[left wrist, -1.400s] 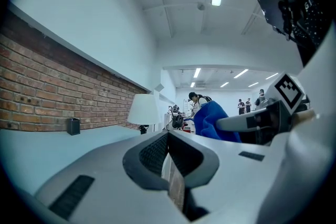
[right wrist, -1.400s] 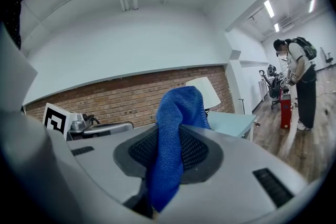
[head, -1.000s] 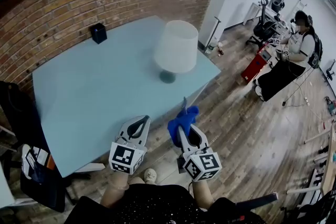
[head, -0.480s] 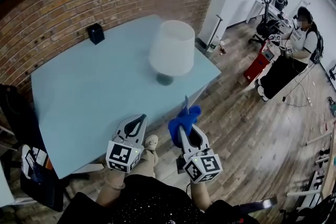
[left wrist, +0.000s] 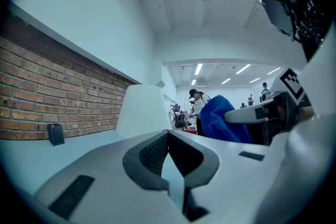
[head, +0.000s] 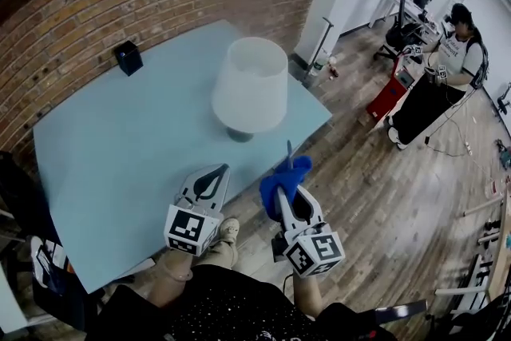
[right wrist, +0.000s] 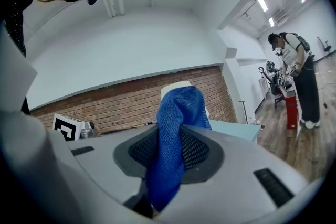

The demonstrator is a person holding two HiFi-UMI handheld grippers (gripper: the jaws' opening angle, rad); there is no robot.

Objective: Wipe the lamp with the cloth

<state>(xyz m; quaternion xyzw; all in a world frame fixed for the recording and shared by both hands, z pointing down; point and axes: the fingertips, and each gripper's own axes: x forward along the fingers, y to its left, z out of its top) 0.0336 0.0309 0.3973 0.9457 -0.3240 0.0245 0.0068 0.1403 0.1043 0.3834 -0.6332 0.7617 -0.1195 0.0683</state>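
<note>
Head view: my right claw (head: pixel 287 168) pinches the blue cloth (head: pixel 279 186); my left claw (head: pixel 217 171) is closed on nothing, both near the white lamp (head: pixel 250 85) on the counter (head: pixel 120 132).

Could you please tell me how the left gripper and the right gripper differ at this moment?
The right gripper has its jaws clamped on a blue cloth, while the left gripper has its jaws shut on nothing. In the head view the left gripper's tip lies over the pale blue table, the right gripper's over the wooden floor. Both point toward the white-shaded lamp.
</note>
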